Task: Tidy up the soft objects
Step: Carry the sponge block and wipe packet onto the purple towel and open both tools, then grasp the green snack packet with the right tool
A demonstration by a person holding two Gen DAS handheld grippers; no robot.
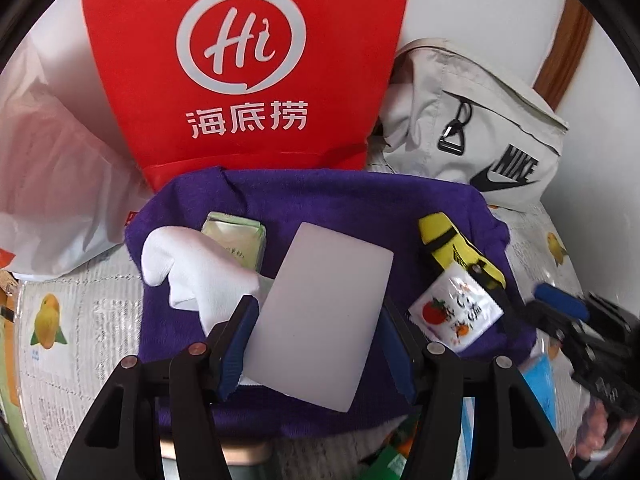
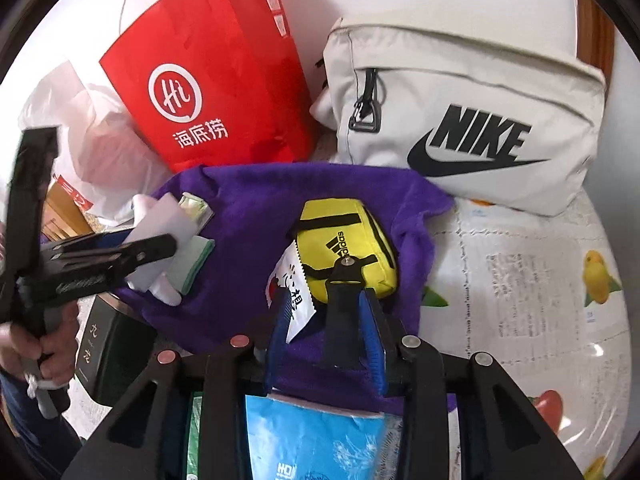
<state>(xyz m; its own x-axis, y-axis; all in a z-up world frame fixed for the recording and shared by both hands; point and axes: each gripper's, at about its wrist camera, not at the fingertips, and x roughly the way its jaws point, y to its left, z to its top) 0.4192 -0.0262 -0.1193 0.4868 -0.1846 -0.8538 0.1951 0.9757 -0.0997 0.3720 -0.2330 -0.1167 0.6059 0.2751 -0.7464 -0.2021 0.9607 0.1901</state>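
A purple towel lies spread on the table, also in the right wrist view. My left gripper is shut on a white sponge block, held above the towel. A white sock and a green tissue pack lie at the towel's left. A yellow Adidas pouch and a white snack sachet lie at its right. My right gripper hovers over them, jaws narrowly apart, the sachet's edge by the left finger. In the right wrist view the left gripper holds the sponge.
A red paper bag stands behind the towel, a white Nike bag at the right, a white plastic bag at the left. A blue packet and a dark box lie near the front. The tablecloth has a fruit print.
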